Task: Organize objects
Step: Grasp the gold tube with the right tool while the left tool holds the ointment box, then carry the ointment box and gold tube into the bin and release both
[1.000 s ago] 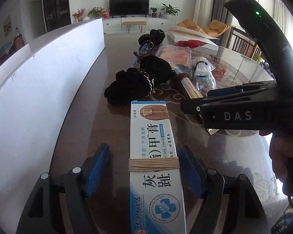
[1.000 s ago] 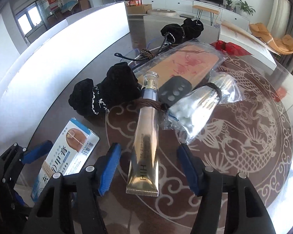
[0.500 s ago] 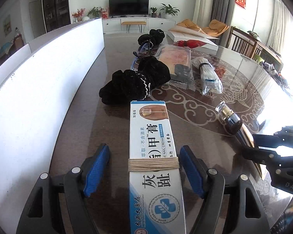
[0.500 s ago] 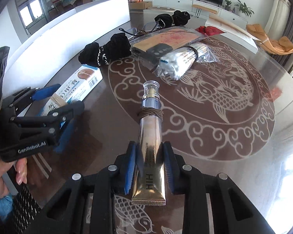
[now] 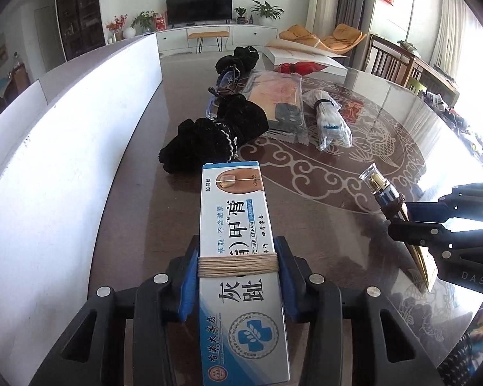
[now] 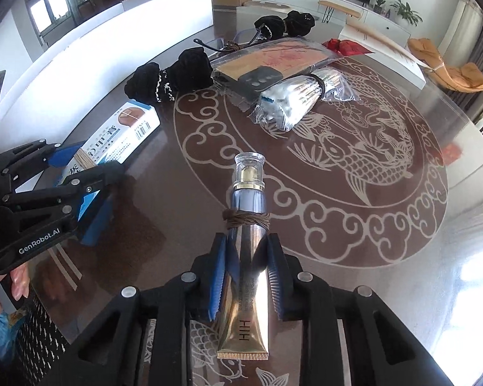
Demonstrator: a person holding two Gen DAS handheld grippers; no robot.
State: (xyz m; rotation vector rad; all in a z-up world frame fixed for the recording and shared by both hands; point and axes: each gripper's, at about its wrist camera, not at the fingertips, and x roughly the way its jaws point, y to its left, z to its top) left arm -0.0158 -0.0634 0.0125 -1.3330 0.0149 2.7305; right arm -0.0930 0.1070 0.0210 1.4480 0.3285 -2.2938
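Both hand-held grippers loaded, sorting barely begun – most items lay unsorted ahead.

Left hand-held gripper (image 5: 238, 276) was closing on the nail cream box (image 5: 238, 257): stiff glossy carton, twine-wrapped, blue pads against its sides. Right hand-held gripper (image 6: 246, 276) was pinched tight on the gold tube (image 6: 246, 289): metallic, soft-bodied, flat crimped tail, clear cap pointing away, cord at the neck. Beyond the jaws on the glossy patterned bench (image 6: 386, 225): fuzzy black socks (image 6: 174, 77), crinkly bag of cotton swabs (image 6: 293, 96), flat clear-wrapped packet (image 6: 273, 58), glasses (image 5: 223, 80). No destination visible; placement remained to do, as I judged it.
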